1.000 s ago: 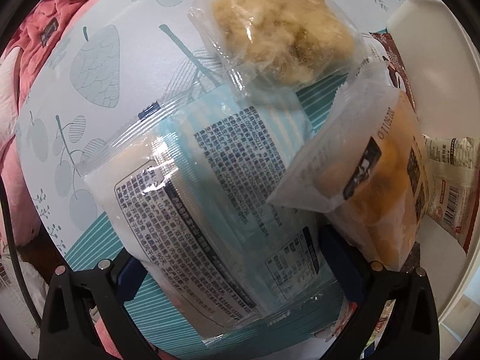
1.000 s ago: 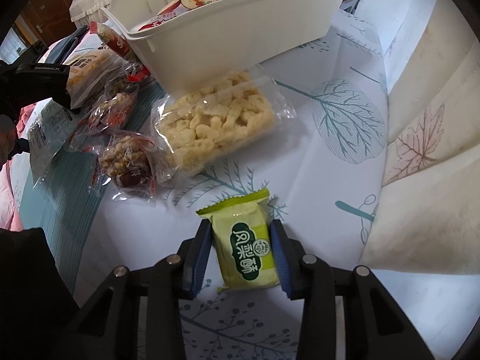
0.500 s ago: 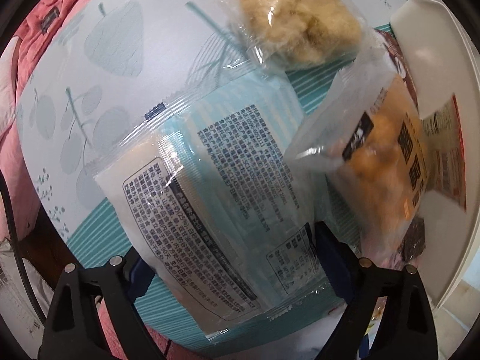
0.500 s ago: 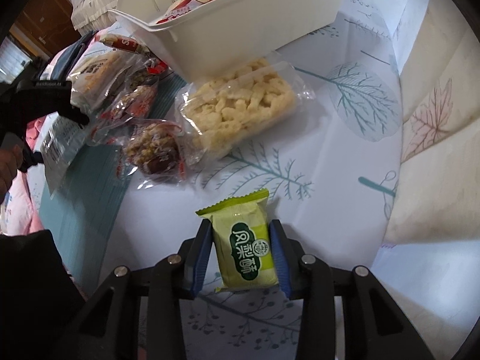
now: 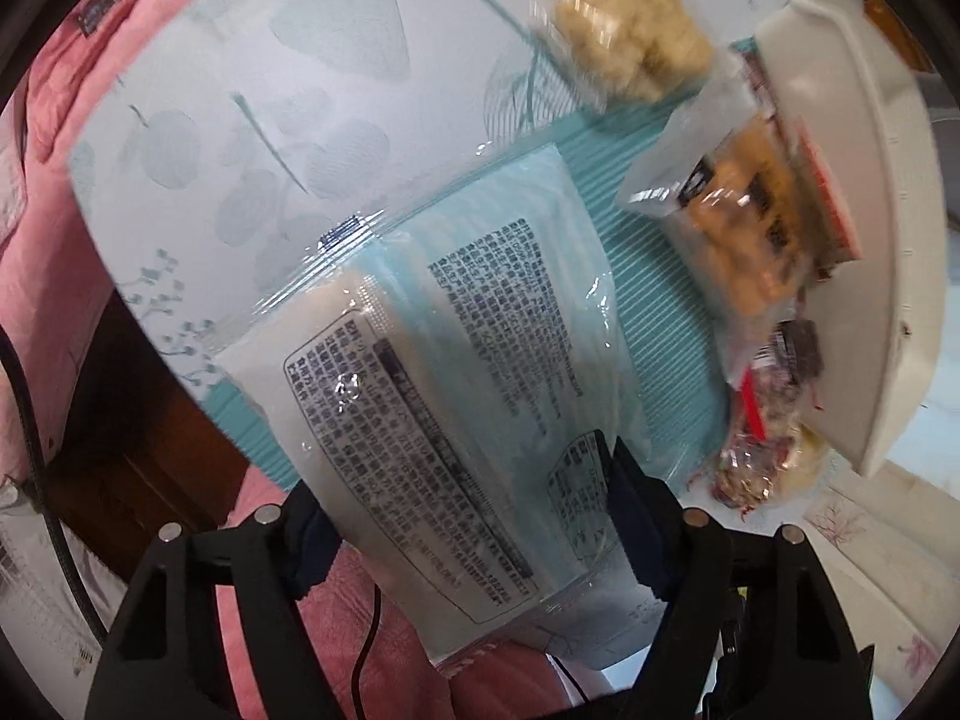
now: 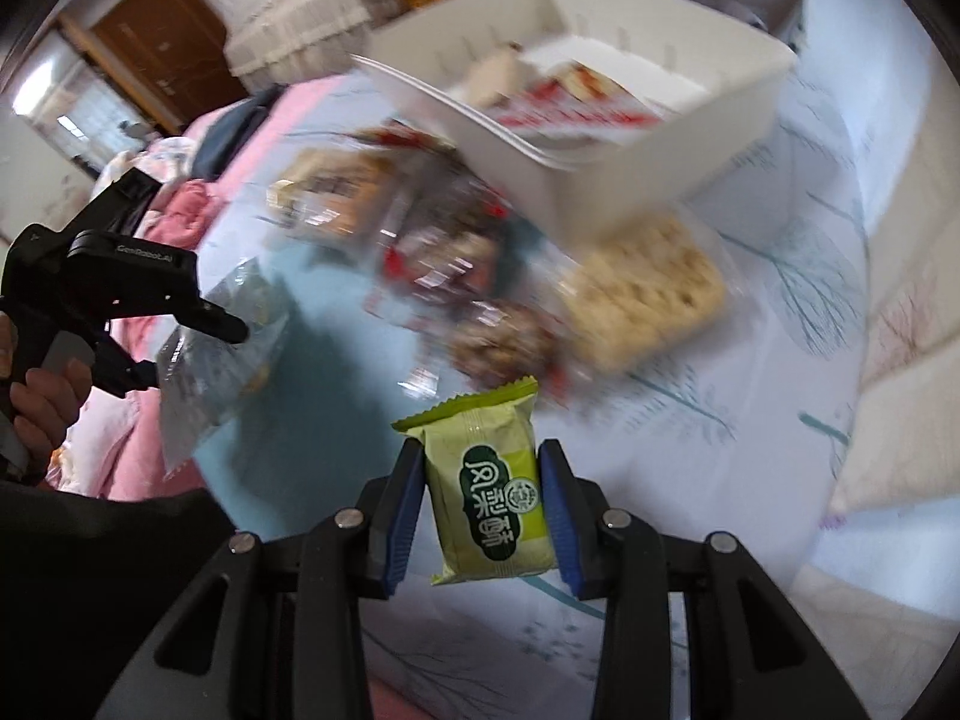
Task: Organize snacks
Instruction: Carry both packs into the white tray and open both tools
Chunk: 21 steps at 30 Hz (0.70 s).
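- My right claw [image 6: 480, 510] squeezes a small green snack pack [image 6: 489, 492] tight between its blue pads, lifted off the tablecloth [image 6: 780, 276], on the near side of the white bin [image 6: 660, 138]
- My left claw [image 5: 474, 516] pinches a big clear blue pack [image 5: 444, 384], up in the air, well to the left of the bin
- More snacks lie in a heap touching the bin's near wall
- I think I should carry the green pack high over the bin's rim, then let go inside, not on the heap
- A second ago the bin looked farther off; now both claws are higher and closer to it
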{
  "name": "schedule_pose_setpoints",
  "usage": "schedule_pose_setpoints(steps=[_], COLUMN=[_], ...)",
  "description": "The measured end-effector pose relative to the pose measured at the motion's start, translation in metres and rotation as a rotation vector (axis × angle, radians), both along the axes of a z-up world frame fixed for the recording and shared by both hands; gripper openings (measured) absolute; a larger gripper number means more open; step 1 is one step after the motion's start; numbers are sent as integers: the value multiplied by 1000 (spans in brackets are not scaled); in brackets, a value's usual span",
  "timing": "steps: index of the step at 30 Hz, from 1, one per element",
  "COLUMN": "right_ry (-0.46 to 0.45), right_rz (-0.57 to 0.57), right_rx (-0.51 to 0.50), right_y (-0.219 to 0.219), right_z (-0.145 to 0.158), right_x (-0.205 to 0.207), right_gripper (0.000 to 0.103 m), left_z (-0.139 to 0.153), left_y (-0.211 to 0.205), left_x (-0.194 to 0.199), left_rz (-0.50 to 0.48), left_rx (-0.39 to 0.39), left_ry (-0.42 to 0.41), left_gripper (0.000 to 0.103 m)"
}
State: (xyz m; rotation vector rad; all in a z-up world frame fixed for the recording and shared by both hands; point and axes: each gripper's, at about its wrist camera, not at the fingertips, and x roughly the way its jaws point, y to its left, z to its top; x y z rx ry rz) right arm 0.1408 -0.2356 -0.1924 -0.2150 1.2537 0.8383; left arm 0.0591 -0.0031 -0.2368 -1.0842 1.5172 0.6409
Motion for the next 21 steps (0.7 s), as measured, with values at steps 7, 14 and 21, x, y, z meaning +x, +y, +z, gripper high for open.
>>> schedule_pose_setpoints(steps=[7, 14, 21], right_ry=[-31, -59, -104], right_rz=[61, 48, -29], right_rx=[77, 144, 181], right_y=[31, 48, 57], right_z=[26, 51, 69], right_x=[0, 7, 25], right_gripper=[38, 38, 38], left_z=[58, 103, 144], left_y=[20, 43, 50], left_x=[-12, 23, 69], left_rz=[-22, -139, -299], left_rx=[26, 78, 145], left_ry=[-77, -134, -198], left_gripper=[75, 75, 75])
